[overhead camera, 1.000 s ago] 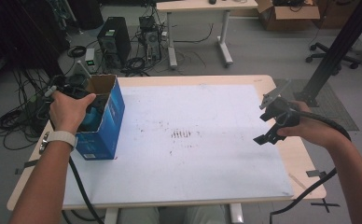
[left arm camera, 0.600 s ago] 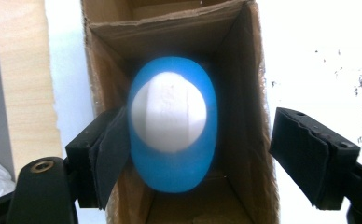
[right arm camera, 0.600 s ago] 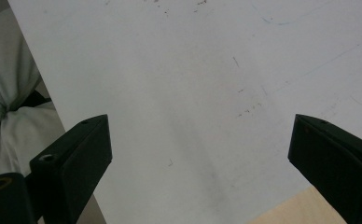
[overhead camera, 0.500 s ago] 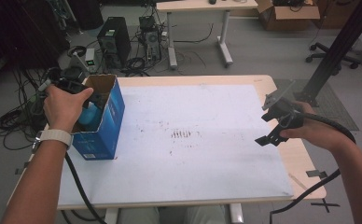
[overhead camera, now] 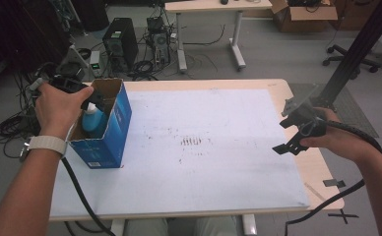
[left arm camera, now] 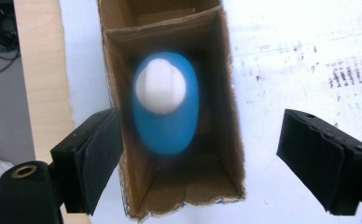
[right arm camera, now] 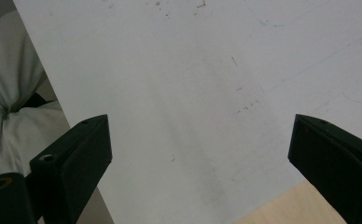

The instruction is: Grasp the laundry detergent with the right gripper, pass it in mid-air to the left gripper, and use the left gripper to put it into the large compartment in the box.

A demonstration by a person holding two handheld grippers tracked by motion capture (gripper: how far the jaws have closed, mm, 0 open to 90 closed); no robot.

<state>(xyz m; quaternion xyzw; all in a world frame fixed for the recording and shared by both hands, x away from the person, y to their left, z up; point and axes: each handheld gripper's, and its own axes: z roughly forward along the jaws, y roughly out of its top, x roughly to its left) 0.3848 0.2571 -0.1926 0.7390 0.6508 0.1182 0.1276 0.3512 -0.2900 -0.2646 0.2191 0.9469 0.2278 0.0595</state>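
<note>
Blue bottle [left arm camera: 166,105] with a white cap stood upright inside the open cardboard box [left arm camera: 226,116], which sat on the white sheet [overhead camera: 204,152] near the left edge of the table [overhead camera: 277,86]. In the high view the same bottle [overhead camera: 93,120] showed through the box's open top, the box [overhead camera: 111,135] being blue on the outside. Above that opening hung the left gripper [left arm camera: 200,154]; its jaws had just been opening and stood well apart, one on either side of the box, with the bottle free between them and neither pad touching it. At the table's right edge the right gripper [right arm camera: 198,163] was held with jaws spread wide, nothing between them, over bare white sheet.
</note>
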